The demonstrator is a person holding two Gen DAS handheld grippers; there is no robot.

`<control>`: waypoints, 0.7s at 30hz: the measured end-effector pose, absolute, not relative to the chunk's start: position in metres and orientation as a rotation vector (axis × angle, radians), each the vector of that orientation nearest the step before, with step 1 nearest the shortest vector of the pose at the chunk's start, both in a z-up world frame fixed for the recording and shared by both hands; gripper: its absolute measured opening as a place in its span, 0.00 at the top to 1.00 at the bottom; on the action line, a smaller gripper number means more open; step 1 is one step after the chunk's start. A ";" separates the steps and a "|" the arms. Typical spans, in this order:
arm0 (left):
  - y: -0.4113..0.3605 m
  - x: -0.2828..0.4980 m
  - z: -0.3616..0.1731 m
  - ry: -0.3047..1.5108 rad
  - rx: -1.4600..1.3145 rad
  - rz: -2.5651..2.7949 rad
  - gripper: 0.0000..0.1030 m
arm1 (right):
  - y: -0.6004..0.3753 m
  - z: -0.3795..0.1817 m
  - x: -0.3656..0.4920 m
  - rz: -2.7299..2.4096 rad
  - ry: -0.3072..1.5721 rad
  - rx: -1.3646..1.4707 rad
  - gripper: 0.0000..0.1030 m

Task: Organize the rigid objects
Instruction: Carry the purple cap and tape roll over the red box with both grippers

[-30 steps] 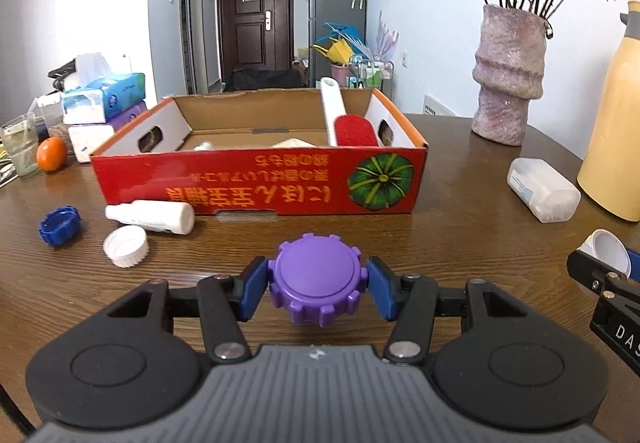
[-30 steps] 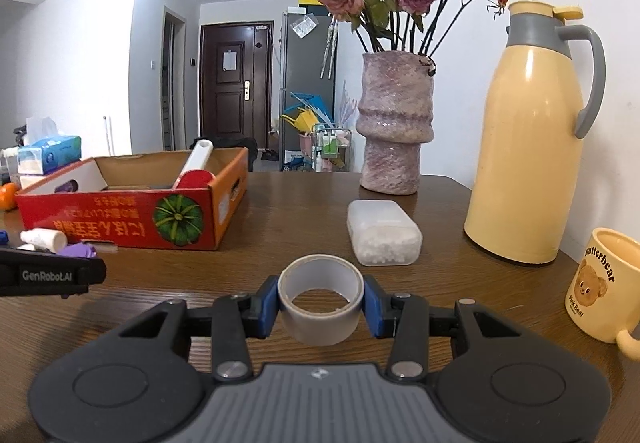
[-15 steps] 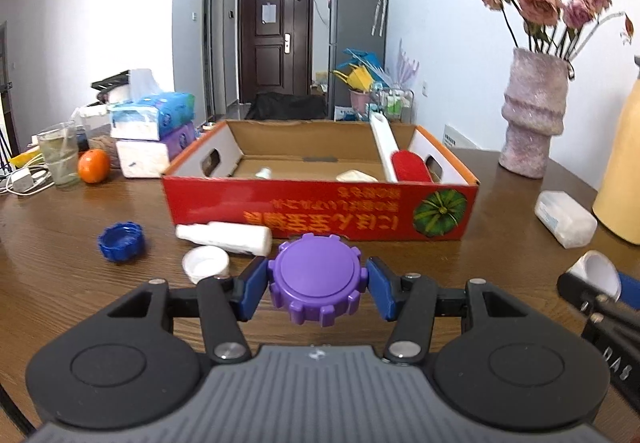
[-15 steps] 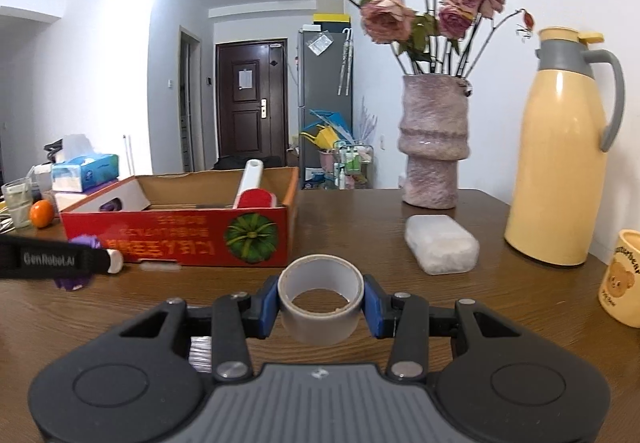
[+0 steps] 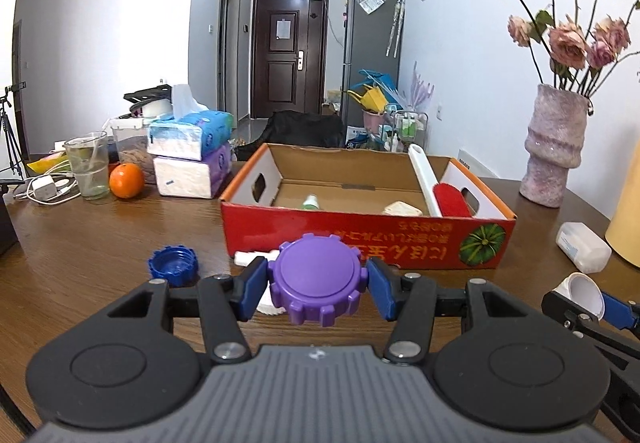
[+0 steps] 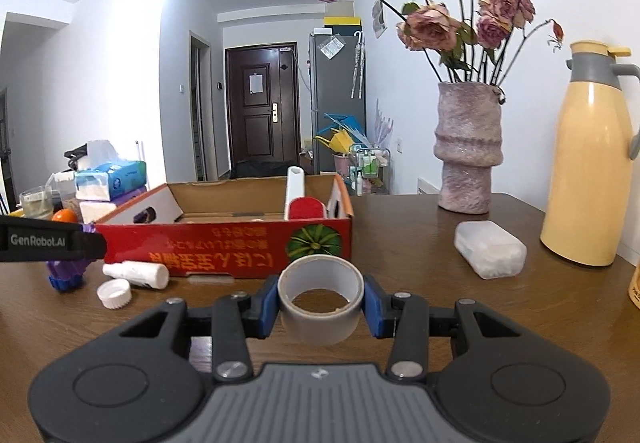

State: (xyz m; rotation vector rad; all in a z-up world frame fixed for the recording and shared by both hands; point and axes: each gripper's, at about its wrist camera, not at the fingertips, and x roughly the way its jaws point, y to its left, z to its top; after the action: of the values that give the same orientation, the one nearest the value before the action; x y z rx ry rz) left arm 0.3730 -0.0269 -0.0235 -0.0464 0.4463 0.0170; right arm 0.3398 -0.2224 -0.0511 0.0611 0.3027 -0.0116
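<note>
1. Left gripper (image 5: 317,281): blue pads clamped on both sides of a purple cap (image 5: 318,279). Cap is round with a notched, gear-like rim, flat face toward the camera, held clear above the table (image 5: 80,243), in front of the box (image 5: 360,243).
2. Right gripper (image 6: 321,301): jaws closed on a tape roll (image 6: 321,297). Roll is grey, hollow core open upward, pads pressing its outer wall. Held above the table, in front of the box's right end.
3. Box: red cardboard tray, open top, pumpkin print and upside-down yellow text on the near wall, cut-out handles at both ends.
4. In the box: lint roller (image 5: 448,197) with red head and white handle leaning at the right end; a small bottle with a green part (image 5: 310,202) mid-left; a pale flat item (image 5: 402,209) near the roller, can't identify.
5. On the table by the box's near wall: white bottle (image 6: 138,273) lying flat, white cap (image 6: 114,293) just beside it, blue cap (image 5: 174,265) further left.
6. Right of the box: frosted plastic case (image 6: 490,249), vase (image 6: 468,151), yellow thermos (image 6: 592,163).
</note>
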 end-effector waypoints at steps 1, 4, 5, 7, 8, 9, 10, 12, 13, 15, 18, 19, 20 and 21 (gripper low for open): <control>-0.024 0.374 -0.022 0.445 -0.050 0.019 0.46 | -0.219 -0.050 0.341 -0.010 0.301 0.060 0.59; -0.015 0.376 -0.018 0.438 -0.061 0.025 0.46 | -0.209 -0.047 0.345 0.000 0.297 0.059 0.59; -0.013 0.377 -0.016 0.436 -0.063 0.027 0.46 | -0.205 -0.046 0.347 0.004 0.295 0.055 0.59; -0.009 0.380 -0.013 0.431 -0.069 0.031 0.46 | -0.199 -0.045 0.349 0.010 0.295 0.049 0.59; -0.007 0.382 -0.011 0.429 -0.069 0.033 0.46 | -0.197 -0.045 0.351 0.011 0.295 0.048 0.59; -0.005 0.383 -0.010 0.427 -0.070 0.035 0.46 | -0.195 -0.044 0.352 0.012 0.294 0.048 0.59; -0.004 0.385 -0.008 0.426 -0.071 0.036 0.46 | -0.194 -0.043 0.353 0.013 0.293 0.047 0.59; -0.002 0.388 -0.006 0.423 -0.072 0.040 0.46 | -0.191 -0.041 0.355 0.014 0.291 0.046 0.59; -0.001 0.390 -0.005 0.423 -0.073 0.041 0.46 | -0.190 -0.041 0.356 0.015 0.291 0.047 0.59; 0.000 0.394 -0.002 0.418 -0.074 0.045 0.46 | -0.189 -0.038 0.359 0.015 0.287 0.047 0.59; 0.003 0.400 0.002 0.409 -0.081 0.053 0.46 | -0.185 -0.035 0.364 0.018 0.278 0.045 0.59; 0.004 0.403 0.004 0.407 -0.085 0.053 0.46 | -0.183 -0.033 0.366 0.018 0.275 0.043 0.59; 0.005 0.405 0.005 0.407 -0.087 0.054 0.46 | -0.181 -0.032 0.369 0.019 0.272 0.042 0.59; 0.006 0.407 0.005 0.407 -0.089 0.057 0.46 | -0.180 -0.031 0.371 0.020 0.270 0.042 0.59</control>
State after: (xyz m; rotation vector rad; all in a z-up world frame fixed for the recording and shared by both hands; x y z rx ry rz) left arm 0.4069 0.0057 0.0053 -0.0887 0.4073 0.0572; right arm 0.3711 -0.1802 -0.0314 0.0421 0.2702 0.0200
